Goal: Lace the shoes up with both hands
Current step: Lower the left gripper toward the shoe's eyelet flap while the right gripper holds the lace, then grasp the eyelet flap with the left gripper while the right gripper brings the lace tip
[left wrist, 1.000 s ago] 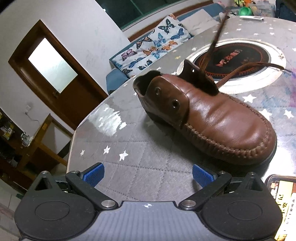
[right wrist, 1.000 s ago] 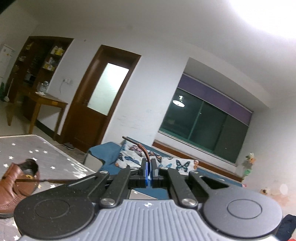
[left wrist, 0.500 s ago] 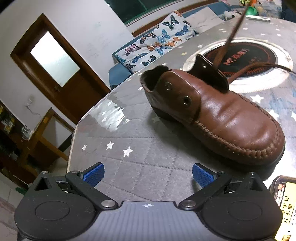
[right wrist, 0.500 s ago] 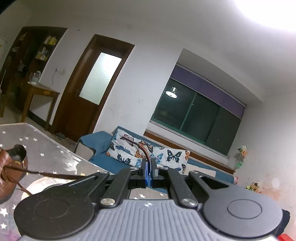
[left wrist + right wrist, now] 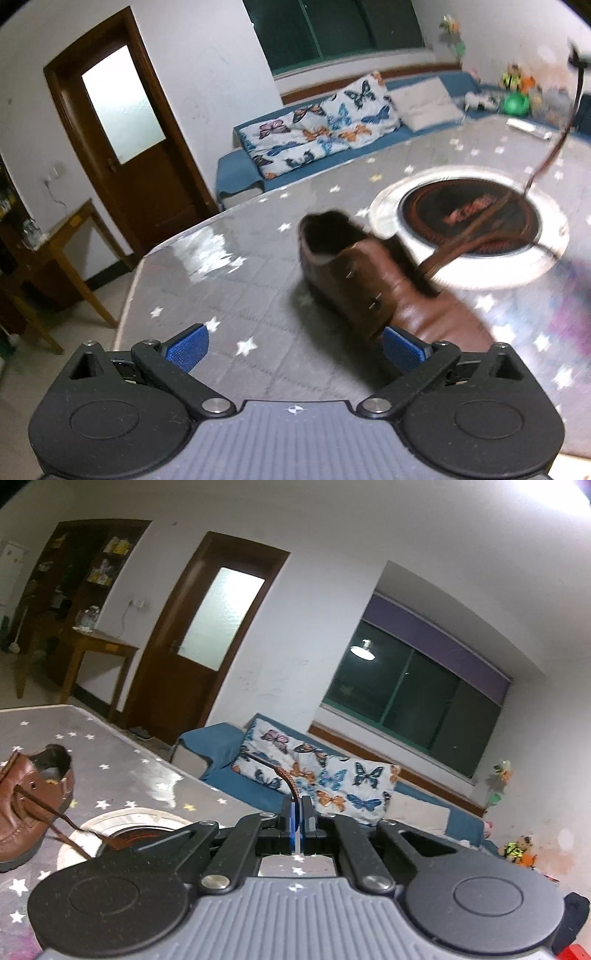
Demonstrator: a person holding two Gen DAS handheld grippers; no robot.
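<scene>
My right tongs (image 5: pixel 296 812) pinch lace (image 5: pixel 286 777); pull slow, snug. Left tongs (image 5: pixel 294 345) spread wide, empty; should steady shoe (image 5: pixel 369 280).

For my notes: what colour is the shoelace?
Brown shoelace, like the shoe; clearest in the right wrist view.

Plenty of bare bench (image 5: pixel 229 280) is left open between the left hand-held gripper (image 5: pixel 293 345) and the shoe (image 5: pixel 373 284). Beyond the shoe, the way is crossed by a taut lace (image 5: pixel 476 229) slanting over the round inset (image 5: pixel 469 218).
</scene>
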